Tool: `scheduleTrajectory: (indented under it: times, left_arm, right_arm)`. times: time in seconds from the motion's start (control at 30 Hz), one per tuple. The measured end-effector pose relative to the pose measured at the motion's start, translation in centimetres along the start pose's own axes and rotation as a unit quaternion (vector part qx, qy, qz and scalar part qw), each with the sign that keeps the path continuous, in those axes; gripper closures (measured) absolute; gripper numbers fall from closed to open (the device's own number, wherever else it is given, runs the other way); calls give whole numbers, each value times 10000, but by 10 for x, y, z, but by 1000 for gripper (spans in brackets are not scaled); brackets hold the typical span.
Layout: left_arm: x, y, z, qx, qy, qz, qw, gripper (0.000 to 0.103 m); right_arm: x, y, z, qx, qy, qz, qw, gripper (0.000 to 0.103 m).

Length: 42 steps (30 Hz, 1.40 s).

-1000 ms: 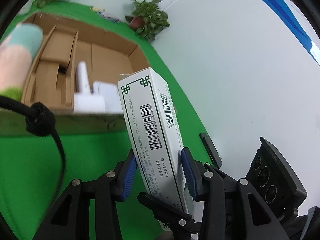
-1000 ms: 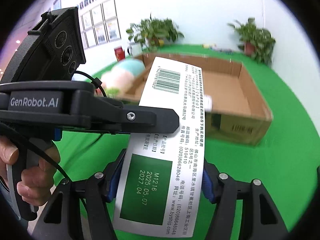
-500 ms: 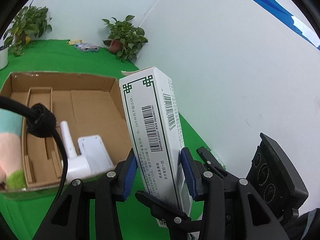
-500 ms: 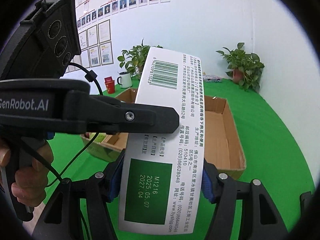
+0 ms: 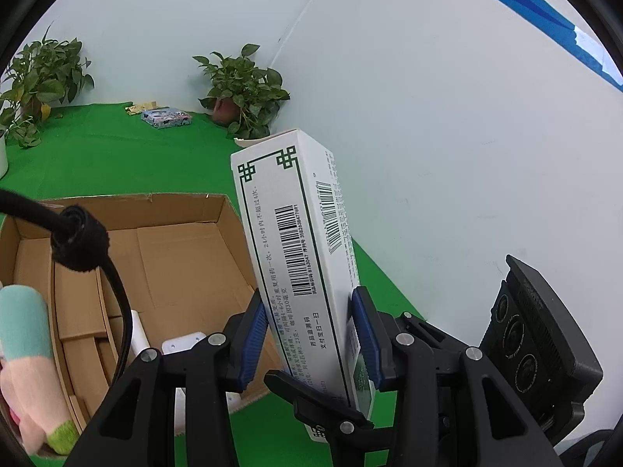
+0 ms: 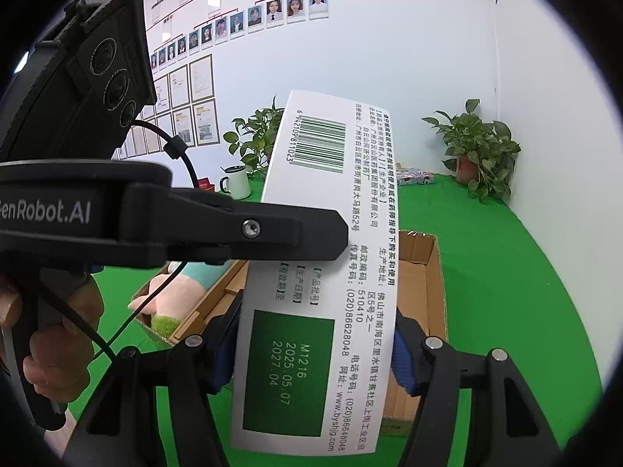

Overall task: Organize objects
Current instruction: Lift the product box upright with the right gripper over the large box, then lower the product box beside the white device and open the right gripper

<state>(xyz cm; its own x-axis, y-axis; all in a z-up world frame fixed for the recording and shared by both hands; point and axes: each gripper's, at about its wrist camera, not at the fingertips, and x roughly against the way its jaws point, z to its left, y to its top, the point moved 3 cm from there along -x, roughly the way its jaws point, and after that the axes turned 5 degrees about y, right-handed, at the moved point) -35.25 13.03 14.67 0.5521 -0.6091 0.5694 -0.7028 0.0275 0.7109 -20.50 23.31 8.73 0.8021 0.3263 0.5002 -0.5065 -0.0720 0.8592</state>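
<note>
- Above the green desk (image 5: 117, 148), one white medicine carton (image 5: 300, 272) is clamped by both tongs at once, standing nearly upright and held clear of the surface.
- The left tongs (image 5: 309, 334) are clenched on the carton's narrow sides, blue pads (image 5: 253, 334) pressed against it near its lower end.
- In the right wrist view the right tongs (image 6: 311, 350) grip the same carton (image 6: 323, 272) across its broad printed face, low down by the green date panel; the left gripper body (image 6: 175, 229) crosses in front of it, with a hand (image 6: 58, 350) on its handle.
- An open cardboard box (image 5: 175, 257) sits on the desk behind and to the left of the carton, dividers along its left side.
- Inside it lie a white plastic part (image 5: 183, 344) near the front wall and a pastel plush toy (image 5: 23, 350) at the left edge.
- Potted plants (image 5: 241, 89) stand at the desk's far corner against the white wall, a small patterned packet (image 5: 165, 116) beside them.
- A white mug (image 6: 235, 183) stands at the far edge.
</note>
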Motion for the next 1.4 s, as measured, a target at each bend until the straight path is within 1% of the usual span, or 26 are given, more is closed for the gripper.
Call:
scheduleTrajectory:
  times: [0.1, 0.2, 0.23, 0.27, 0.3, 0.33, 0.5, 0.57, 0.73, 0.83, 0.93, 1.07, 1.2, 1.3, 1.4]
  left_arm:
    - [-16, 6, 5, -20, 54, 121, 9999, 62]
    - [-43, 8, 18, 45, 72, 285, 9996, 62]
    - [-51, 2, 26, 65, 70, 321, 9994, 62]
    - [-48, -11, 28, 136, 56, 390, 9991, 62]
    - [-53, -19, 34, 231, 38, 467, 9986, 62]
    - [-63, -22, 40, 317, 38, 564, 9979, 62]
    - [-110, -34, 67, 559, 125, 1017, 9932, 62]
    - [-129, -41, 77, 639, 140, 1208, 9905, 62]
    - [-166, -53, 93, 791, 145, 1535, 9849, 62]
    - [-182, -59, 99, 852, 124, 1664, 9823, 62]
    - [-191, -62, 106, 963, 4, 1742, 9800, 62]
    - [-196, -65, 111, 935, 57, 1815, 9789, 62]
    - [-201, -70, 115, 1013, 25, 1862, 9773, 61]
    - [-207, -68, 114, 941, 24, 1869, 9779, 60]
    - [-210, -66, 111, 824, 9, 1880, 9787, 58]
  right_arm:
    - [-7, 1, -11, -118, 53, 95, 9999, 41]
    - [-18, -3, -21, -205, 98, 251, 9994, 41]
    - [-23, -6, -24, -230, 105, 322, 9992, 41]
    - [-30, -9, -28, -260, 117, 426, 9987, 41]
    - [-33, -14, -29, -286, 128, 513, 9982, 41]
    - [-38, -19, -32, -317, 148, 622, 9974, 41]
    - [-68, -38, -52, -586, 334, 1127, 9913, 41]
    - [-74, -46, -56, -705, 378, 1309, 9882, 41]
    - [-89, -66, -67, -977, 455, 1668, 9801, 40]
    - [-96, -73, -74, -1067, 489, 1866, 9754, 40]
    - [-99, -77, -72, -1009, 452, 2017, 9732, 39]
    - [-111, -76, -80, -1065, 604, 2173, 9684, 37]
    - [-114, -79, -80, -1088, 612, 2226, 9669, 36]
    - [-111, -80, -81, -1109, 616, 2132, 9687, 35]
    - [-107, -79, -82, -1179, 771, 2030, 9690, 34]
